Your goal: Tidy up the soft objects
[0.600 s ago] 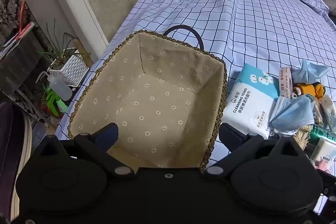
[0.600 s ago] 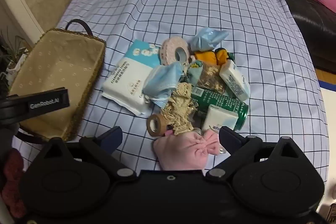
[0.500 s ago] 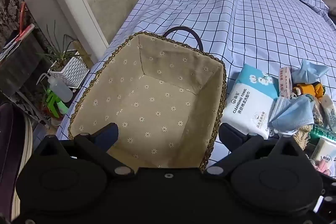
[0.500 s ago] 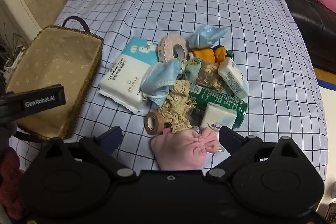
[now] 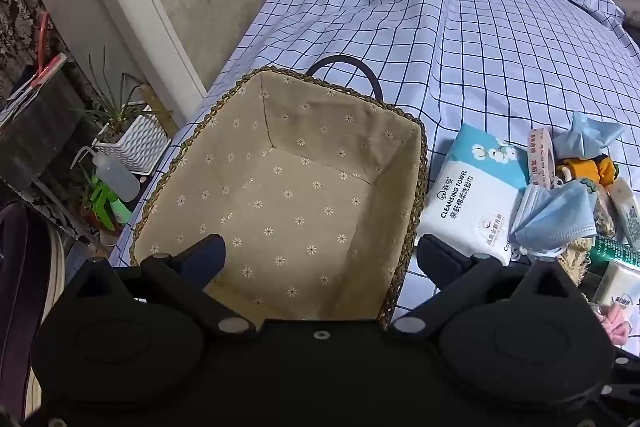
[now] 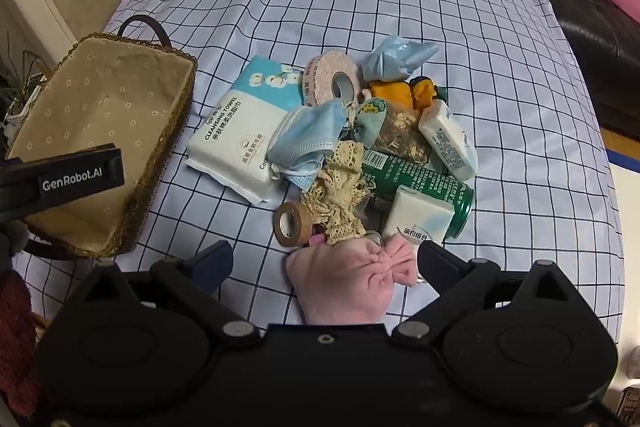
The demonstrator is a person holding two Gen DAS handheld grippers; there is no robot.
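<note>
White and blue pack (image 6: 240, 131): "CLEANSING TOWEL", Chinese characters beside it. Black bar of left gripper (image 6: 78, 173): "GenRobot.AI". Green can (image 6: 416, 183): barcode, print too small to read.

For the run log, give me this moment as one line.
left gripper: open, over basket | right gripper: open, above pink pouch, not gripping | basket holds nothing | pile beside basket

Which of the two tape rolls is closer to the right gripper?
The small brown tape roll, beside the pink pouch; the big pinkish roll lies farther back.
</note>
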